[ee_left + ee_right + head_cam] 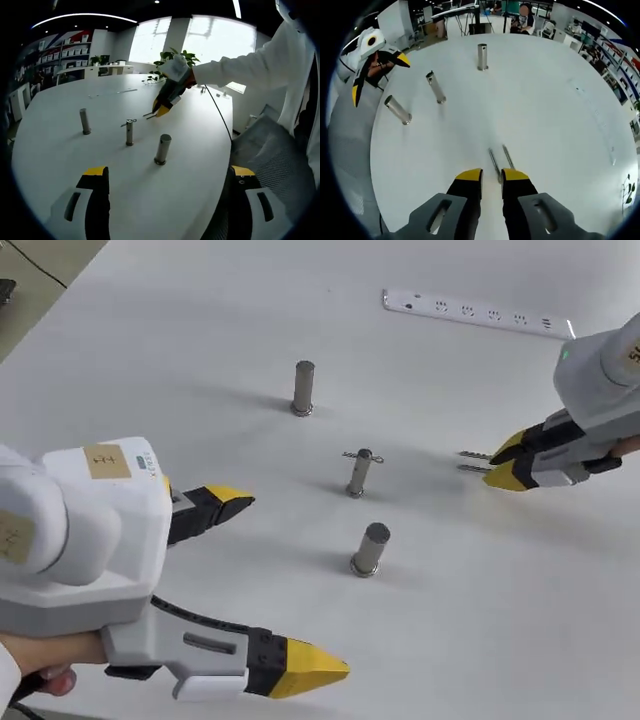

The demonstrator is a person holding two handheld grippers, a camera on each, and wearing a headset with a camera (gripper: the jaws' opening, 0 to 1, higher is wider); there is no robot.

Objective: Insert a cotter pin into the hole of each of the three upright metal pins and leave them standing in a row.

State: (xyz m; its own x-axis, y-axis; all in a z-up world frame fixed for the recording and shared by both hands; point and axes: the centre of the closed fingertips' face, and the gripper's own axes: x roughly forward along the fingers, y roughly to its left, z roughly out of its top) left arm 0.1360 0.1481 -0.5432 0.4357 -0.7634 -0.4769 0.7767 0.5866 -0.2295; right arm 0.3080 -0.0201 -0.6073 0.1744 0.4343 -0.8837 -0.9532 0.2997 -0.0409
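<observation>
Three upright metal pins stand in a row on the white table (150, 350): a far pin (303, 388), a middle pin (359, 472) with a cotter pin through its top, and a near pin (370, 549). My right gripper (503, 464) hovers to the right of the middle pin, shut on a second cotter pin (475, 461) whose two legs (500, 159) stick out ahead of the jaws. My left gripper (285, 585) is open at the lower left, its jaws wide apart and nothing between them, facing the row (162, 149).
A white power strip (475, 313) lies at the table's far right. The table's left edge (40, 325) runs near the top left corner. A mesh office chair (272, 145) stands beyond the table's right side, beside a person's white sleeve (260, 62).
</observation>
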